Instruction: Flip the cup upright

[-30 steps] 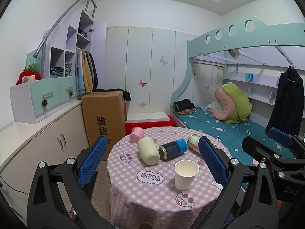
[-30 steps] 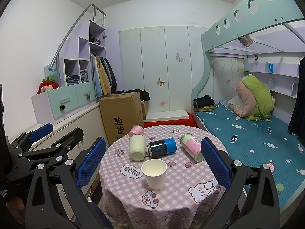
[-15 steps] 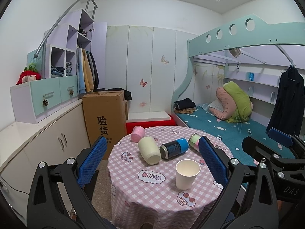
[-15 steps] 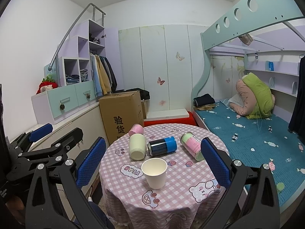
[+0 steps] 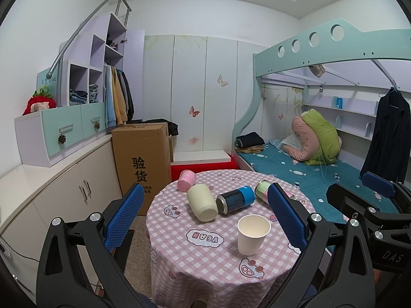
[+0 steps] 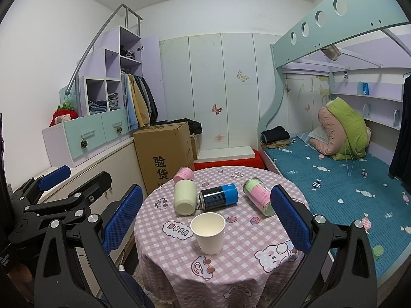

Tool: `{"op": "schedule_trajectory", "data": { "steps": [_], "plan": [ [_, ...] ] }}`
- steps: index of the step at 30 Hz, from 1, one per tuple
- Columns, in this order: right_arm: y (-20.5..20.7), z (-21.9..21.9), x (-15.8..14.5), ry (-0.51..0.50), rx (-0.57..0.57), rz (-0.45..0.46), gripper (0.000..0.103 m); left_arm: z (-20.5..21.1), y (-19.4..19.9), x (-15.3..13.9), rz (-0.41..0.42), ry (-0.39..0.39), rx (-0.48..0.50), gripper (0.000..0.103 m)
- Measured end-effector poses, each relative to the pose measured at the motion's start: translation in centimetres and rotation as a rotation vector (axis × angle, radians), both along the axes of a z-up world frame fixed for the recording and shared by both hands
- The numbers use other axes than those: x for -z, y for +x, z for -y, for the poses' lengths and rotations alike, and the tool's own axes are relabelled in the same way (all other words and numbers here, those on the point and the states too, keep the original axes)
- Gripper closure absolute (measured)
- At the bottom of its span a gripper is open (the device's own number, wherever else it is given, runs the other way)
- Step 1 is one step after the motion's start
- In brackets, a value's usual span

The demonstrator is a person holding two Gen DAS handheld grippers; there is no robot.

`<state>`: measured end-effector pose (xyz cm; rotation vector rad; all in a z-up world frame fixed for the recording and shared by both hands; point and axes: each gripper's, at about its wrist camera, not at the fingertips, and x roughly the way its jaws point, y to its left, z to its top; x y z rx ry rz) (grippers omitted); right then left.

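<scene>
A white paper cup [image 5: 253, 234] [image 6: 208, 232] stands upright near the front of the round table [image 5: 205, 261] [image 6: 239, 261]. Behind it several cups lie on their sides: a cream cup [image 5: 201, 202] [image 6: 184, 201], a dark blue cup [image 5: 235, 199] [image 6: 218, 196], a green-pink cup [image 5: 262, 188] [image 6: 258, 200] and a small pink cup [image 5: 186, 177] [image 6: 183, 174]. My left gripper [image 5: 205, 218] is open and empty, held in front of the table. My right gripper [image 6: 206, 220] is open and empty, also short of the table. Each gripper shows at the edge of the other's view.
A tall cardboard box [image 5: 142, 164] [image 6: 164, 154] stands left of the table beside a low cabinet [image 5: 51, 192]. A bunk bed [image 5: 321, 169] [image 6: 346, 179] runs along the right. A red step [image 5: 203, 166] lies behind the table.
Both views have shifted slightly; the table and cups sit a little closer and lower in frame. Both grippers stay open. No cup has moved.
</scene>
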<state>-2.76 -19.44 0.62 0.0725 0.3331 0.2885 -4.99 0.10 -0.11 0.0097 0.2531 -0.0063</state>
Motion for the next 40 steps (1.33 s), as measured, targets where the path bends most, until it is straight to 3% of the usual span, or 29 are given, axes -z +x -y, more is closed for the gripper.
{"op": "schedule_trajectory", "data": {
  "steps": [40],
  "plan": [
    [0.39, 0.53, 0.46, 0.002, -0.005, -0.014, 0.007, -0.23, 0.85, 0.31, -0.023, 0.012, -0.012, 0.006]
  ]
}}
